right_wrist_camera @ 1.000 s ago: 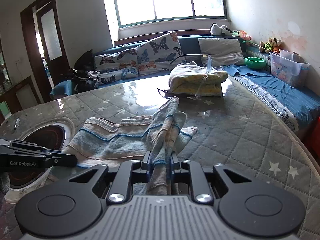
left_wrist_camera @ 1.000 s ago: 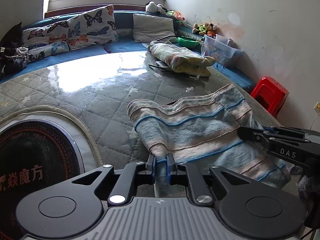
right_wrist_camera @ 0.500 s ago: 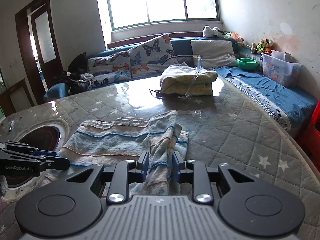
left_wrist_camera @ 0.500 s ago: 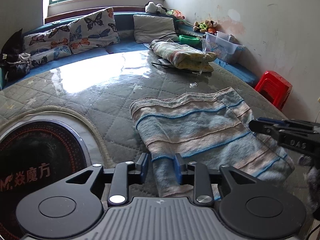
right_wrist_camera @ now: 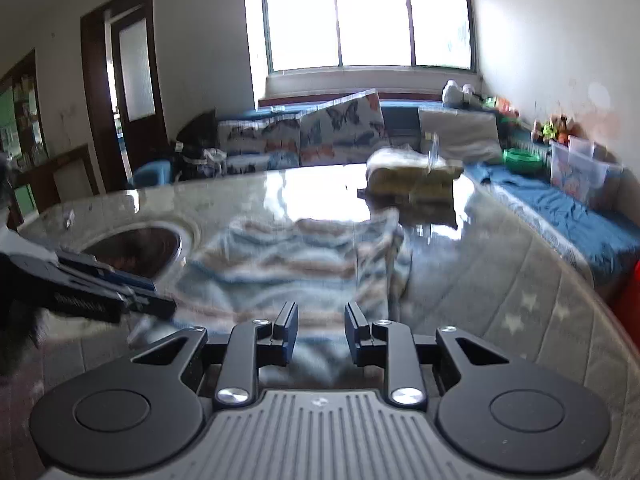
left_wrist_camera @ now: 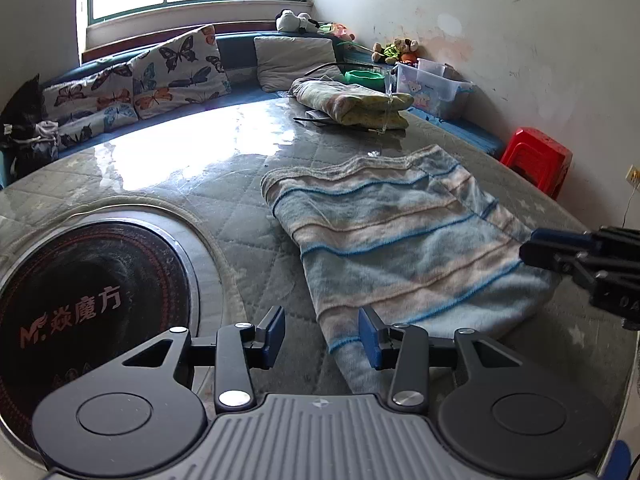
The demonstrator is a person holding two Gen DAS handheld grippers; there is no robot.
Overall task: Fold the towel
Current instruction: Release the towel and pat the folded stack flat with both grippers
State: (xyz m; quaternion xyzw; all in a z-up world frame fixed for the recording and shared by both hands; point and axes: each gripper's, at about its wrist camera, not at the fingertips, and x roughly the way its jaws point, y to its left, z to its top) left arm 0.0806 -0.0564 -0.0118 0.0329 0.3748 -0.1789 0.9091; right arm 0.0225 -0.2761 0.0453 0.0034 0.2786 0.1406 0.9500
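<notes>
A lived-in room of a home; a wide window lights a blue bench seat along the wall, set with butterfly-print cushions and a plain grey pillow; soft toys and a clear plastic storage box sit at the corner; a red plastic stool stands by the marked white wall; a round table under a quilted cover carries a built-in cooker plate; a dark wooden door opens at the left.
</notes>
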